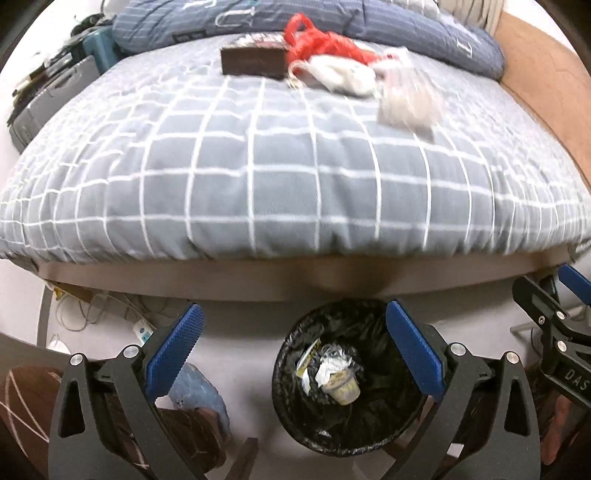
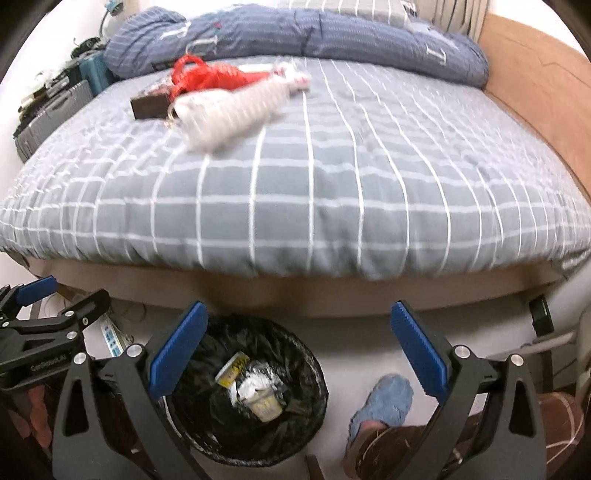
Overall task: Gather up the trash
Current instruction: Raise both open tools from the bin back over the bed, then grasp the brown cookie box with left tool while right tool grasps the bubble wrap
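A round bin with a black liner (image 1: pixel 388 435) (image 2: pixel 303 417) stands on the floor by the bed; it holds a crumpled cup and wrappers. On the bed lie a red plastic bag (image 1: pixel 321 42) (image 2: pixel 210 77), white and clear plastic bags (image 1: pixel 369 79) (image 2: pixel 229 110) and a dark brown box (image 1: pixel 253 61) (image 2: pixel 149 105). My left gripper (image 1: pixel 295 350) is open and empty above the bin's left side. My right gripper (image 2: pixel 299 350) is open and empty above the bin's right side. The right gripper also shows in the left wrist view (image 1: pixel 561 295).
The grey checked bed cover (image 1: pixel 277 177) (image 2: pixel 314 184) fills the middle, with a blue striped duvet (image 1: pixel 424 26) (image 2: pixel 332 37) at the back. A wooden bed frame (image 2: pixel 535 103) runs along the right. A blue slipper (image 2: pixel 388 406) and cables (image 1: pixel 92 314) lie on the floor.
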Demonstrator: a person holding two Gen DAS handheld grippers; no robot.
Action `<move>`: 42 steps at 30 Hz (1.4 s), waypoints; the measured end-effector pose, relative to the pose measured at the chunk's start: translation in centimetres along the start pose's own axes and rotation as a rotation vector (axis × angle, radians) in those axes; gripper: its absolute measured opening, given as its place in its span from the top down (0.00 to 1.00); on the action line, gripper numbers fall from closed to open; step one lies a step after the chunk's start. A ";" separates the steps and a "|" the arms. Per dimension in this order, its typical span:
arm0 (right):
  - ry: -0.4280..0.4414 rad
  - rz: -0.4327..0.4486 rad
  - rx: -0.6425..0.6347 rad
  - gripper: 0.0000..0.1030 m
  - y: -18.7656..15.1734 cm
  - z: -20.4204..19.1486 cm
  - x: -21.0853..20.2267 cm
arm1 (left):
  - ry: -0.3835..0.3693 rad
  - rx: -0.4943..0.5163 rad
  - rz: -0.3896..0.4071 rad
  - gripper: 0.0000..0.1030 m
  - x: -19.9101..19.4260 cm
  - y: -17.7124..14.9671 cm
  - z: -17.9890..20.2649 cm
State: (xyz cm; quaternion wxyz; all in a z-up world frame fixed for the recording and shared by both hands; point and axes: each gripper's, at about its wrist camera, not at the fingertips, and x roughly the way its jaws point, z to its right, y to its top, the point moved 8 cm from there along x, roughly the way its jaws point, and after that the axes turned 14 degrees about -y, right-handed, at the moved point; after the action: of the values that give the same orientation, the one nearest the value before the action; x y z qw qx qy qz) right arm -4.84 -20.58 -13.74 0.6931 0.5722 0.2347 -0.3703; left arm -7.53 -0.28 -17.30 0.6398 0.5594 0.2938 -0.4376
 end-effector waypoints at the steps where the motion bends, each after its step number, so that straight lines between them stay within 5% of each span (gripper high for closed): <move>1: 0.001 0.012 -0.003 0.07 0.6 -0.2 -0.3 | 0.007 0.005 0.006 0.06 -0.2 0.5 -0.1; 23: 0.033 0.135 -0.017 0.07 12.1 -2.9 0.2 | 0.061 0.006 0.139 0.06 -1.5 14.5 -3.9; 36: 0.058 0.134 -0.011 0.07 17.9 -5.4 4.3 | 0.073 -0.011 0.168 0.06 1.6 25.7 -6.8; 42: 0.073 0.112 -0.002 0.07 19.3 -6.1 6.8 | 0.038 -0.022 0.103 0.06 5.9 31.6 -9.2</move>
State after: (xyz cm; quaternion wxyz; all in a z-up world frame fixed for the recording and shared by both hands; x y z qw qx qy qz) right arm 15.06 -14.98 -8.34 0.7044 0.5967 0.2277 -0.3098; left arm 24.19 7.03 -9.81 0.6618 0.5751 0.2815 -0.3900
